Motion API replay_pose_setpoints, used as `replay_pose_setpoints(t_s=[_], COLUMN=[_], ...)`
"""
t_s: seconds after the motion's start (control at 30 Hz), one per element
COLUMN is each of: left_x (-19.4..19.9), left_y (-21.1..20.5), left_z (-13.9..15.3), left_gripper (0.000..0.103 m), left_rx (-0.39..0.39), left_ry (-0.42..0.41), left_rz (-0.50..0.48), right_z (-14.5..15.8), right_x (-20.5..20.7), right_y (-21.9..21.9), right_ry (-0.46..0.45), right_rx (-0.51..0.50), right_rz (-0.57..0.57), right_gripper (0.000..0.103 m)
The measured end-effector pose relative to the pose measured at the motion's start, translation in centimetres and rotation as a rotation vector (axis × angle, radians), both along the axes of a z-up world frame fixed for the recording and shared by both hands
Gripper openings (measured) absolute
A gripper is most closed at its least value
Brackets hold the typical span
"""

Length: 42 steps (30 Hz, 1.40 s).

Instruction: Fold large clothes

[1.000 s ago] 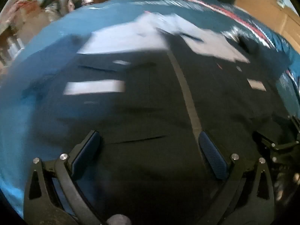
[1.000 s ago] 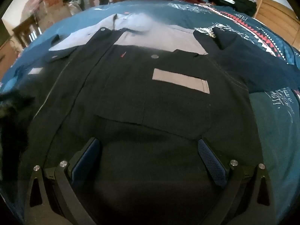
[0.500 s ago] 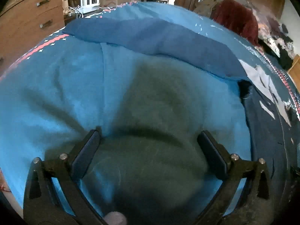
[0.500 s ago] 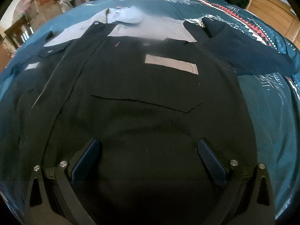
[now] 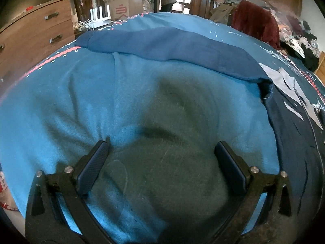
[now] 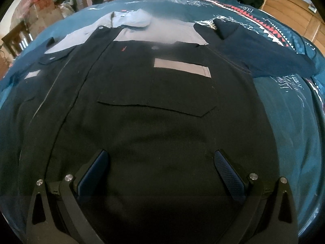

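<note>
1. Since a second ago our left claw [image 5: 160, 154] has swung off the jacket [image 6: 154, 105] and now looks out over bare blue blanket [image 5: 67, 105], with the left sleeve [image 5: 168, 46] stretched across the bed beyond it. The right claw [image 6: 161, 163] barely moved, just crept a bit lower over the jacket front
2. What we take from that: the left side looks lined up to go for that sleeve, so the first fold inward is probably next. Nothing is folded yet as far as we can tell
3. Claw state: both are spread wide and holding nothing. The left hangs over the blanket, the right over the dark lower front of the jacket
4. Where the jacket is: flat on the bed, front up, grey collar [image 6: 130, 20] at the far end, grey stripe [image 6: 180, 67] above the chest pocket flap [image 6: 154, 105], right sleeve [image 6: 260, 52] angled out to the side
5. Writing: there's white lettering on the patterned bedspread [image 6: 243, 10] but it's too warped to read. The cardboard box [image 5: 124, 8] in the background has a red logo and marks, also not legible to us
</note>
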<state>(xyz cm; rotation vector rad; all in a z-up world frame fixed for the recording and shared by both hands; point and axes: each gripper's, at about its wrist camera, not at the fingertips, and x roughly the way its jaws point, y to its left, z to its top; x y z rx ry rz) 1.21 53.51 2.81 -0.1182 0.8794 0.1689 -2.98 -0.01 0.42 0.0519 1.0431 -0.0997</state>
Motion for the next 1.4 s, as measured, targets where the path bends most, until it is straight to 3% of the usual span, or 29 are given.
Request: replay_pose_setpoints(t_s=[0.93,1.23,1.37,1.4], left_x=[-0.5,-0.2,0.5,0.2], left_y=[-0.5,-0.6,-1.2,-2.2], left_z=[0.2,0.3,2.3,4.4], left_gripper=[0.103,0.103,0.103,0.103], left_rx=[-0.015,-0.016,-0.016,-0.029], left_ry=[-0.035,-0.009,0.053,0.012], left_rz=[0.003,0.002,0.009,0.03], right_z=[-0.1,-0.1,-0.1,-0.2], right_x=[-0.1,-0.4,-0.3,-0.3], right_y=[0.3,0.2,0.2,0.1], right_ry=[0.001,-0.006,-0.003,-0.006], right_rx=[-0.012,-0.013,-0.007,-0.006], right_rz=[0.002,-0.013,-0.006,-0.004], right_gripper=[0.103,0.103,0.103,0.103])
